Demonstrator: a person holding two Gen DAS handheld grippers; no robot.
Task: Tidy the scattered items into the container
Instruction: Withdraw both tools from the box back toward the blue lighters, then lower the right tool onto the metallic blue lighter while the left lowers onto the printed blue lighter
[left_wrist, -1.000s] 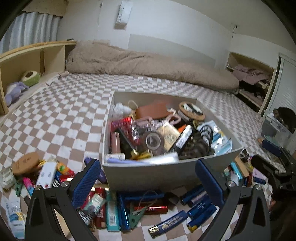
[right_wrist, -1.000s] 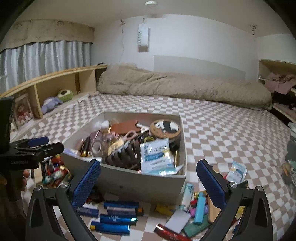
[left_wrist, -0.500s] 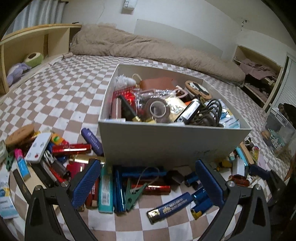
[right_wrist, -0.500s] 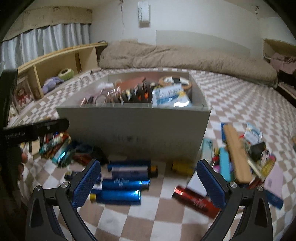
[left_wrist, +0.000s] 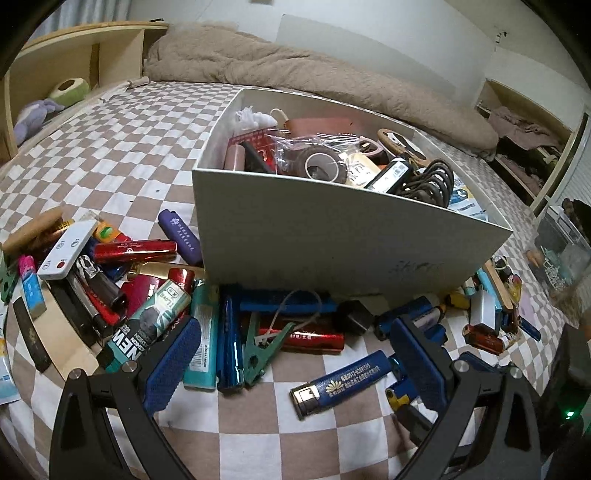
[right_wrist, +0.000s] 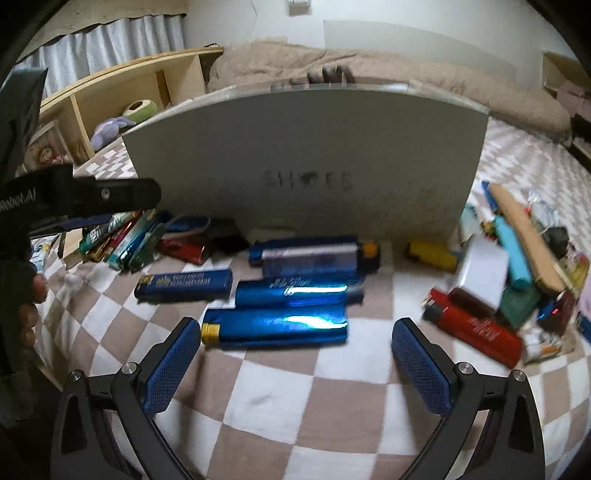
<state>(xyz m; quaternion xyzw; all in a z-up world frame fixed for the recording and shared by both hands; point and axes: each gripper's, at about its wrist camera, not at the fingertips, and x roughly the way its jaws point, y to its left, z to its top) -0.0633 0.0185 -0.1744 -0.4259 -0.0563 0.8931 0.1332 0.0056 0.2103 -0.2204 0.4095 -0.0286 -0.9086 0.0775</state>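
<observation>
A grey box (left_wrist: 332, 229) full of small items stands on the checkered bedspread, and its front wall (right_wrist: 303, 158) fills the right wrist view. Lighters and other small things lie scattered along its front. My left gripper (left_wrist: 295, 365) is open, low over a green clip (left_wrist: 258, 350), shiny blue lighters (left_wrist: 229, 339) and a dark blue printed lighter (left_wrist: 343, 384). My right gripper (right_wrist: 295, 363) is open just short of a shiny blue lighter (right_wrist: 280, 328), with two more blue ones (right_wrist: 291, 293) behind it. Neither gripper holds anything.
A red lighter (right_wrist: 476, 328) and a pile with a wooden stick (right_wrist: 524, 236) lie right of the box. More lighters and a white remote (left_wrist: 66, 251) are heaped at left. A wooden shelf (left_wrist: 55, 74) runs along the left, a beige duvet (left_wrist: 314, 74) behind. The left gripper's black body (right_wrist: 74, 195) reaches in.
Both grippers have dropped low and moved closer to the items in front of the box. The box's front wall now hides its contents from the right wrist view.
</observation>
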